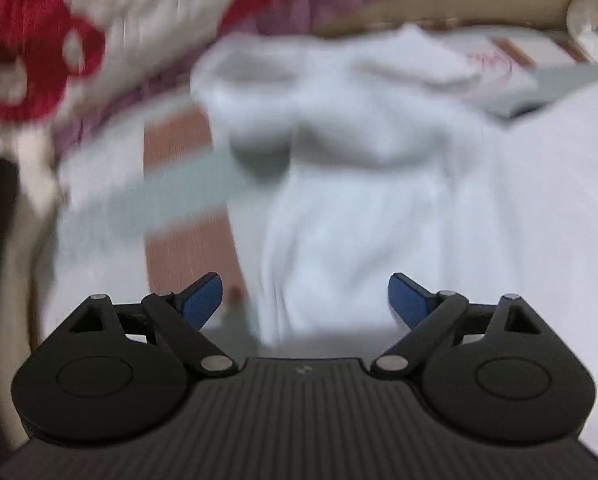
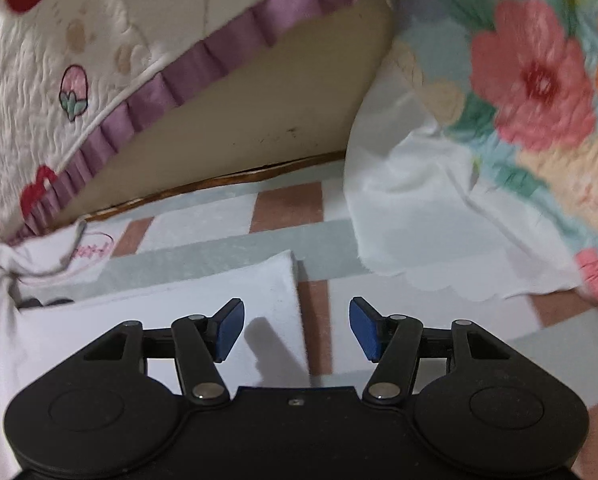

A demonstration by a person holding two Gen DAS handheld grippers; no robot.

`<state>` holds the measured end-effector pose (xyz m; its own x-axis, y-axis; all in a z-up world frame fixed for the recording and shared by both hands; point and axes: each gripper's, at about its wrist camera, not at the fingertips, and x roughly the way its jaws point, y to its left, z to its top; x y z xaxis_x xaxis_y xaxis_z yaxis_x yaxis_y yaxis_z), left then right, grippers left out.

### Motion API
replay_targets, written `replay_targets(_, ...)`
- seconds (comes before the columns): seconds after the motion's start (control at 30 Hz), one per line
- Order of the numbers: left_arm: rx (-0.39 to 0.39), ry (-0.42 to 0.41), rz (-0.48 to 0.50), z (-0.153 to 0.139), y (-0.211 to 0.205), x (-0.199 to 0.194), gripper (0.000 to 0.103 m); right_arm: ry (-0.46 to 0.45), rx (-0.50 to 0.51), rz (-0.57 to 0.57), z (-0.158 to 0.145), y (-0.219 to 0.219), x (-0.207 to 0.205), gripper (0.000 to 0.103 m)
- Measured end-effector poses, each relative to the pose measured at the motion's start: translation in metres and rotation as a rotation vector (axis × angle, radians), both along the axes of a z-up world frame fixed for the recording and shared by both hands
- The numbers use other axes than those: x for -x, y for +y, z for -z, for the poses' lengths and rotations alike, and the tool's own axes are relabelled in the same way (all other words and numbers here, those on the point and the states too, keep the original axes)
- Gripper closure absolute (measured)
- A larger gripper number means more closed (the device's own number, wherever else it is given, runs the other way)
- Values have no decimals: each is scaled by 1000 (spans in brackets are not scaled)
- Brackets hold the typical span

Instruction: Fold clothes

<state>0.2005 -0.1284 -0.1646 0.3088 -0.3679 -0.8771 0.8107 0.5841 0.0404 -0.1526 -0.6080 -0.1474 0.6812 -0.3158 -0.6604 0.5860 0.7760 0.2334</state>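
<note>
Both grippers: I see left gripper and right gripper spread, empty.
Garment: rumpled white cotton garment bunched straight ahead of left; right sees its flat edge.

Both wrist cameras look forward, low and close over the bed. Left faces a white garment. Both views show the quilt behind
</note>
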Motion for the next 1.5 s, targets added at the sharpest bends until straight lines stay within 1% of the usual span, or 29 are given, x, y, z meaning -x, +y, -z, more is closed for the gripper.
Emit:
replay_targets(0.07, 25, 15, -41, 1, 11, -2, 12, -20, -56, 6, 6, -11, -1, 37)
replay_targets(0.1, 41, 16, -69, 1, 16, -4, 12, -10, -53, -1, 10, -14, -7, 37)
replay_targets(0.2, 84, 14, -142, 2, 25, -14, 12, 3, 11, -55, 13, -10, -24, 35)
replay_targets(0.27, 103, 29, -175, 7, 27, -21, 12, 19, 60, -151, 14, -1, -37, 35)
replay_targets(0.3, 112, 37, -191, 11, 26, -25, 7, 34, 85, -187, 14, 3, -42, 38)
replay_targets(0.33, 126, 36, -205, 13, 24, -27, 5, 60, 123, -210, 14, 9, -47, 56)
replay_targets(0.37, 141, 34, -217, 14, 23, -28, 1, 73, 145, -232, 12, 12, -49, 72)
replay_targets(0.4, 156, 32, -230, 16, 22, -30, 0, 63, 131, -253, 10, 11, -49, 96)
replay_targets(0.43, 155, 21, -235, 17, 19, -28, 0, 43, 103, -248, 8, 10, -48, 96)
replay_targets(0.47, 145, 0, -225, 17, 15, -24, 4, 23, 131, -236, 3, 12, -45, 96)
replay_targets(0.5, 143, -28, -198, 14, 11, -18, 22, 3, 160, -225, -2, 14, -42, 96)
replay_targets(0.53, 164, -31, -153, 9, 9, -11, 42, -18, 185, -216, -8, 17, -39, 97)
replay_targets(0.57, 190, -27, -105, 3, 6, -5, 89, -37, 203, -202, -13, 20, -37, 97)
replay_targets(0.6, 179, -46, -79, -3, 2, 1, 97, -50, 225, -194, -18, 23, -35, 97)
replay_targets(0.63, 147, -90, -66, -7, -3, 6, 99, -61, 251, -189, -24, 26, -34, 97)
replay_targets(0.67, 121, -156, -57, -13, -7, 12, 100, -70, 269, -181, -30, 26, -33, 97)
replay_targets(0.77, 143, -287, -130, -37, -6, 9, 100, -97, 315, -151, -48, 26, -31, 97)
replay_targets(0.8, 159, -300, -176, -45, -4, 4, 100, -108, 325, -135, -55, 25, -30, 97)
replay_targets(0.83, 177, -297, -210, -51, -3, -2, 100, -119, 326, -126, -61, 22, -30, 97)
replay_targets(0.87, 174, -298, -226, -52, -5, -7, 100, -113, 334, -121, -65, 21, -32, 97)
replay_targets(0.93, 144, -327, -221, -48, -12, -10, 100, -101, 350, -113, -72, 20, -35, 97)
replay_targets(1.0, 135, -366, -217, -46, -17, -7, 100, -89, 364, -106, -75, 19, -38, 97)
replay_targets(1.1, 152, -439, -235, -53, -24, -9, 100, -82, 374, -101, -77, 18, -43, 97)
replay_targets(1.23, 166, -485, -238, -69, -41, -28, 99, -84, 391, -85, -81, 11, -55, 97)
replay_targets(1.3, 154, -528, -233, -70, -53, -36, 100, -92, 401, -72, -84, 6, -63, 97)
replay_targets(1.37, 140, -573, -227, -71, -65, -44, 99, -62, 395, -67, -76, -2, -71, 97)
replay_targets(1.43, 118, -611, -232, -62, -75, -50, 99, -33, 389, -63, -69, -9, -79, 97)
replay_targets(1.47, 94, -606, -232, -56, -79, -54, 97, -18, 386, -61, -65, -13, -83, 97)
replay_targets(1.5, 51, -580, -238, -46, -83, -59, 93, -3, 383, -59, -61, -16, -87, 95)
